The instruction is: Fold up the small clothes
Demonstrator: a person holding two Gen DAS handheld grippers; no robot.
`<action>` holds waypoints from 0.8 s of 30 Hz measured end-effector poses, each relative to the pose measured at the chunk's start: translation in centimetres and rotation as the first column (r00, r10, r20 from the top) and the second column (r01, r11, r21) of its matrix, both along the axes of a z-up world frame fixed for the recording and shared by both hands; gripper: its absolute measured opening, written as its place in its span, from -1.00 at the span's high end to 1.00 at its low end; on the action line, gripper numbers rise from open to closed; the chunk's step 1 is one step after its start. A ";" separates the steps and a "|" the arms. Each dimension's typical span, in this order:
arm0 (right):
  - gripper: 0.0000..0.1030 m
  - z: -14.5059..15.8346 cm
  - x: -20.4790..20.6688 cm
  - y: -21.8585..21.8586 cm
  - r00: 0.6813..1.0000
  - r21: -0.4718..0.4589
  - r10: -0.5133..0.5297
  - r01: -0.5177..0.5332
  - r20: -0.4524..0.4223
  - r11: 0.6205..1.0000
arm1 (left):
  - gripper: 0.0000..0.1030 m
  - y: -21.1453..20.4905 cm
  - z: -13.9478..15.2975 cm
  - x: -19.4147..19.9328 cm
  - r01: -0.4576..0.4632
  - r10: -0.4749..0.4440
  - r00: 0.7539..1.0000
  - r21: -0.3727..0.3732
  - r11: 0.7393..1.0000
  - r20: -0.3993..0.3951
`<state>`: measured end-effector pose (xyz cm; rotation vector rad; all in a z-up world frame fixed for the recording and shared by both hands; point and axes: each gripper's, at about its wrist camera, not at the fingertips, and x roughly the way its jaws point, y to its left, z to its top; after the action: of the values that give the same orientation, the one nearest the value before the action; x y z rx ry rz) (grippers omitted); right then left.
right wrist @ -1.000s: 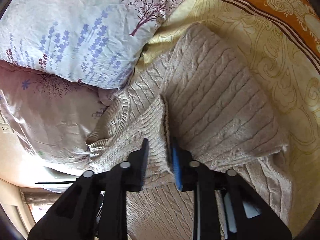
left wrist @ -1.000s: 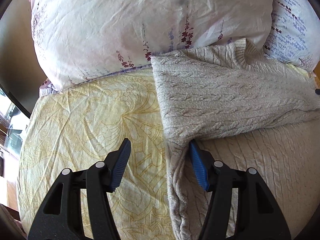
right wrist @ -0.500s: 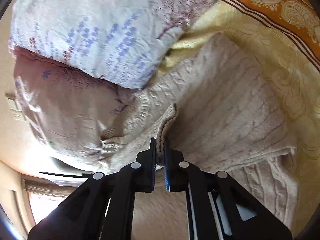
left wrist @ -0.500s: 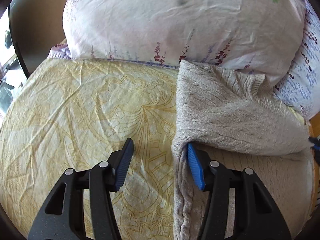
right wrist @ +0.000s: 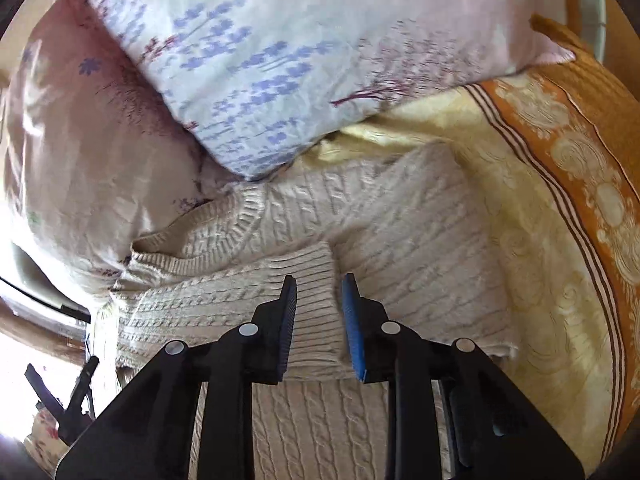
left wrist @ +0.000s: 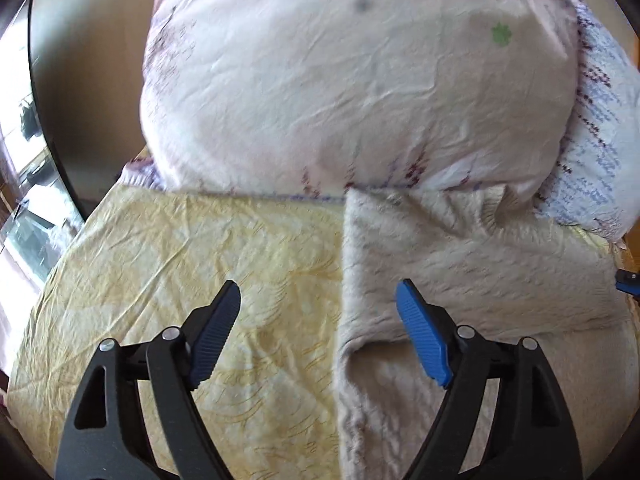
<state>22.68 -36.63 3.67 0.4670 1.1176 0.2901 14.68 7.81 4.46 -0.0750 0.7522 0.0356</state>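
Two grippers over a beige cable-knit sweater [right wrist: 400,232] spread on a bed with a yellow patterned bedsheet [left wrist: 200,260]. Left gripper [left wrist: 320,312] with blue-padded fingers [left wrist: 420,336] spread wide and opening, nothing pinched: left finger above bare sheet, right finger above the sweater's folded side edge, no contact visible (view motion-blurred). Right gripper [right wrist: 319,304] with fingers a narrow gap apart and opening, straddling the ribbed cuff [right wrist: 308,280] of a sleeve folded across the sweater's chest; cuff lying flat between the pads, pads not pressing on it as far as visible. Sleeve running from the left side of the right wrist view toward the middle, resting on the sweater body. Ribbed neckline [right wrist: 224,224] pointing toward the pillows, tucked against them. Two floral pillows at the head of the bed: a pale pink one [left wrist: 340,80] behind the sweater's collar, and a whitish one with lavender sprigs [right wrist: 280,60] overlapping it, its corner touching the sweater's shoulder. Orange-and-cream patterned border [right wrist: 568,160] of the bedding along the right side of the right wrist view, well apart from the sweater. Tip of the other gripper just visible at the right edge of the left wrist view, beside the sweater
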 end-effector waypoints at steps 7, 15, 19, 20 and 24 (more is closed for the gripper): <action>0.51 -2.2 0.6 4.1 0.989 -0.112 0.134 -0.140 -0.060 0.984 | -0.56 -5.9 -2.7 3.3 0.211 -0.213 0.970 -0.030 0.977 -0.121; 0.50 -2.2 -0.7 3.3 0.989 -0.109 0.140 -0.144 -0.038 0.984 | -0.50 -4.9 -5.4 2.8 0.188 -0.199 0.962 -0.074 0.979 -0.187; 0.09 -0.2 -2.8 1.1 0.996 -0.095 0.085 -0.088 -0.028 0.992 | -0.50 -2.5 -3.5 0.5 0.145 -0.176 0.973 -0.203 0.969 -0.149; -0.13 0.5 -3.7 -0.1 0.999 -0.085 0.051 -0.052 -0.005 0.995 | -0.52 -1.6 -3.1 -0.5 0.132 -0.166 0.976 -0.229 0.964 -0.139; -0.50 1.8 -7.4 -6.5 0.997 -0.027 -0.068 0.069 0.022 0.997 | -0.53 1.8 -2.9 -4.2 0.084 -0.137 0.978 -0.307 0.948 -0.155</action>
<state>15.31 -43.09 5.50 0.4758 1.0811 0.2194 10.52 9.59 1.59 -0.3216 0.9329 -0.1824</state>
